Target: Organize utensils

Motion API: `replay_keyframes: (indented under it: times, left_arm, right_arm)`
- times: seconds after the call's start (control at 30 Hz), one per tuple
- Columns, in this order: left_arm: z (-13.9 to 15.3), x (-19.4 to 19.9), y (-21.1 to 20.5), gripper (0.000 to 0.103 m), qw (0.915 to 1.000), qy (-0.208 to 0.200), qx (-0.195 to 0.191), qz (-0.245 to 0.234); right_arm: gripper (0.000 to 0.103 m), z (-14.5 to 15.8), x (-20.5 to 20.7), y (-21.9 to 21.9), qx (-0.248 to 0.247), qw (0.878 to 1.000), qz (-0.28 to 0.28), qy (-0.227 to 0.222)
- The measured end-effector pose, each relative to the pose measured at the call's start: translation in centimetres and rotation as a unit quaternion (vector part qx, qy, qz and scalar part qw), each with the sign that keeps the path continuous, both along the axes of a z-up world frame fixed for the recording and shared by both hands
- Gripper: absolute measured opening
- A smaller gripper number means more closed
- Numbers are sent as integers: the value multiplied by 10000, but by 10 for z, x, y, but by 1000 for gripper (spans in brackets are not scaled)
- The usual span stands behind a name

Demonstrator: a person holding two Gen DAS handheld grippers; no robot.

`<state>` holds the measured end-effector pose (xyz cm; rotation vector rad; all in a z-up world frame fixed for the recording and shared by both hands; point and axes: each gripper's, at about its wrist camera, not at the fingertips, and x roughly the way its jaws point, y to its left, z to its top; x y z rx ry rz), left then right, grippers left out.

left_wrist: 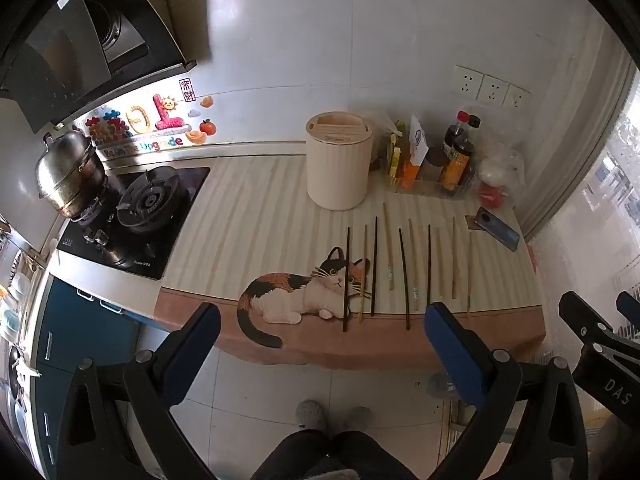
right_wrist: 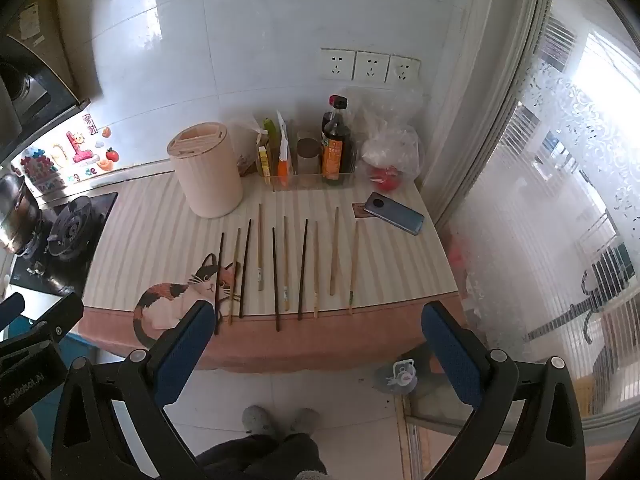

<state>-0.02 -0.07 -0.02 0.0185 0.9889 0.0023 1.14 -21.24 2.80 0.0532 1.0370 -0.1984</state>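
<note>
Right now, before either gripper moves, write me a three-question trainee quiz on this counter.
1. True or false: the left gripper and the right gripper are both open and hold nothing.
2. Multiple choice: the chopsticks lie (A) inside the holder, (B) in a row on the cat mat, (C) on the stove.
3. Fill in: the cream utensil holder stands upright behind the row's ______ end.

Key:
1. True; both pairs of fingers are spread wide, short of the counter edge.
2. B; they lie side by side, dark and light ones mixed.
3. Left; the phone lies behind the right end.
</note>
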Motion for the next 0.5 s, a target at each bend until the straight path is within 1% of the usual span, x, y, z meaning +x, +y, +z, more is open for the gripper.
replay_keyframes:
  times: [0.03, 0.2, 0.3, 0.37, 0.5]
  left_arm:
    - [0, 0, 1, 103, 10000, 7, -45, -8]
    - [1, 1, 1, 103, 10000, -13, -37, -13]
    - [0, -1, -7, 103, 10000, -18, -33, -28]
    - [3, -1, -7, 103, 10000, -19, -30, -17]
    - [2, -3, -6, 103, 10000, -38, -30, -21]
  right_arm:
    - [103, 0, -1, 0, 31, 10000, 0, -14]
    - [103, 2, -3, 0, 22, 10000, -6, -15]
    - [103, 3, -4, -3, 6, 10000, 1, -6]
    - [103, 15, -5, -3, -44, 10000, 19, -30]
    - [103, 12, -7, -2, -79, 9999, 11, -66]
